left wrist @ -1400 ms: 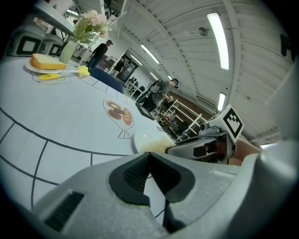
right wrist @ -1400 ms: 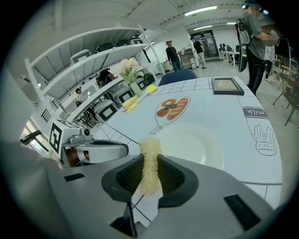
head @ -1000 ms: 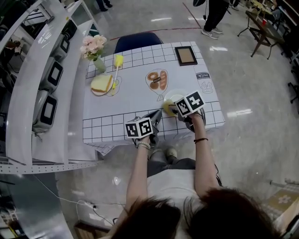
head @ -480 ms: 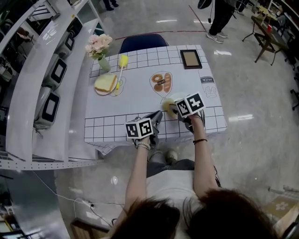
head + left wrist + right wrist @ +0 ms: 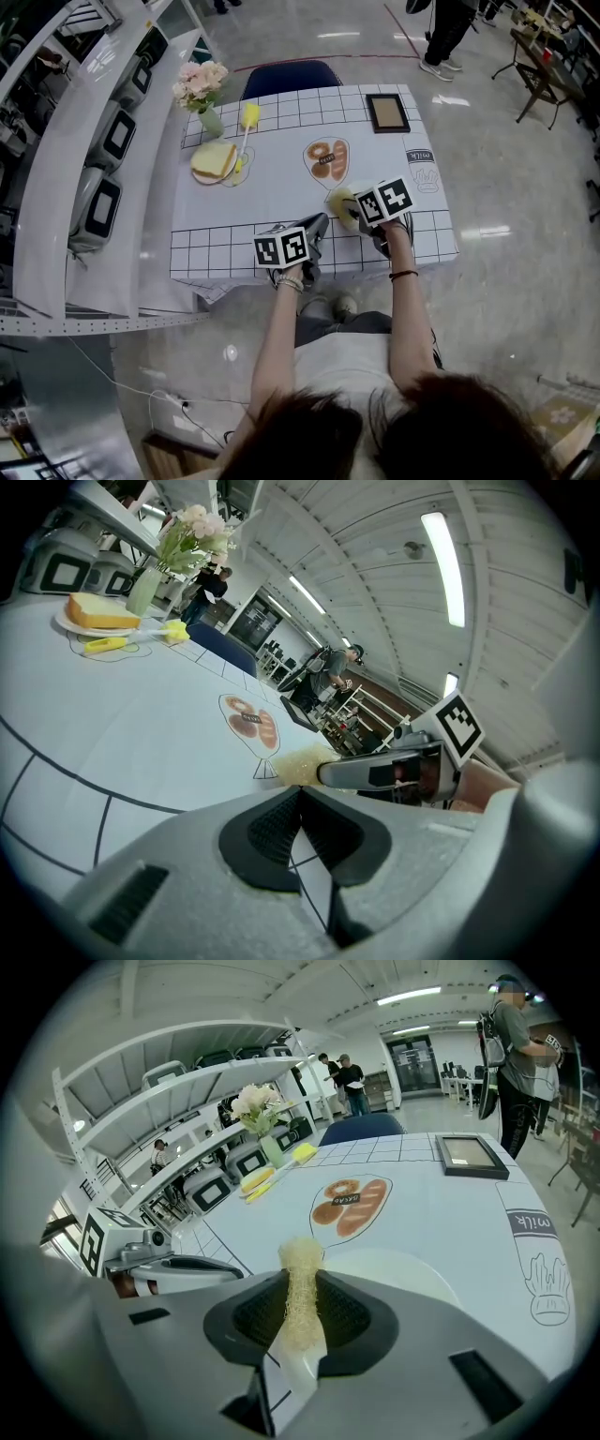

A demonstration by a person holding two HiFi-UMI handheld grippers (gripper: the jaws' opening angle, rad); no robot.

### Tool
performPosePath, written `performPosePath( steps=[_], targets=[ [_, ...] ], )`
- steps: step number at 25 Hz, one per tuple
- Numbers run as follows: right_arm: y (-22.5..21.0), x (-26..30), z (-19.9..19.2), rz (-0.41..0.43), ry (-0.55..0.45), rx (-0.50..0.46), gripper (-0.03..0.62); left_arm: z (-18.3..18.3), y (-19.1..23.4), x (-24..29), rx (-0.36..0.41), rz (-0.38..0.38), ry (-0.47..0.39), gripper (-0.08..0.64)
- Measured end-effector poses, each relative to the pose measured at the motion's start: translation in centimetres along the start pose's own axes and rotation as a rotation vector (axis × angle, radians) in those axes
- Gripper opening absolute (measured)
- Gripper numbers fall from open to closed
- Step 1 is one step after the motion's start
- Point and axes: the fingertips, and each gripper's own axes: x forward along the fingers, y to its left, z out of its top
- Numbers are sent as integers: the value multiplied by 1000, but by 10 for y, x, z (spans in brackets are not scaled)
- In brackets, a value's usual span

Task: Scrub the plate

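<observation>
1. Your R gripper [image 5: 302,1321]: jaws almost closed, pinching a yellow fibrous scrub pad [image 5: 302,1265]. The pad sticks out past the tips.
2. The plate [image 5: 412,1274] is white and lies flat on the table [image 5: 272,192], just ahead of and below the pad. The pad hangs over its near-left rim; can't tell if they touch.
3. Your L gripper [image 5: 300,803]: jaws pressed together, nothing btwn them. In the head view it sits over the table's front edge, just left of the R gripper, tips aimed toward the pad.
4. Edges: the plate is in the front-right part of the table, inside the grid border. The front edge runs under your wrists and the right edge is near.
5. Room: open cloth w/ a bread print [image 5: 326,159] lies beyond the plate. The widest bare stretch runs left across the middle.
6. Far-left corner, well apart from the plate: bread slice [image 5: 214,159], yellow brush [image 5: 246,127], flower vase [image 5: 202,89].
7. A picture frame [image 5: 386,112] sits at the far-right corner. A milk print [image 5: 427,173] is by the right edge, beside your R gripper.
8. Off the table: blue chair [image 5: 286,80] at the far side, shelving [image 5: 75,141] along the left, open floor to the right.
</observation>
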Motion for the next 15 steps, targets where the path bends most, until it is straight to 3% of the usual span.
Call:
performPosePath(
  steps=[15],
  targets=[
    [-15, 2, 12, -21, -34, 24, 80, 8, 0, 10, -1, -9, 1, 11]
  ],
)
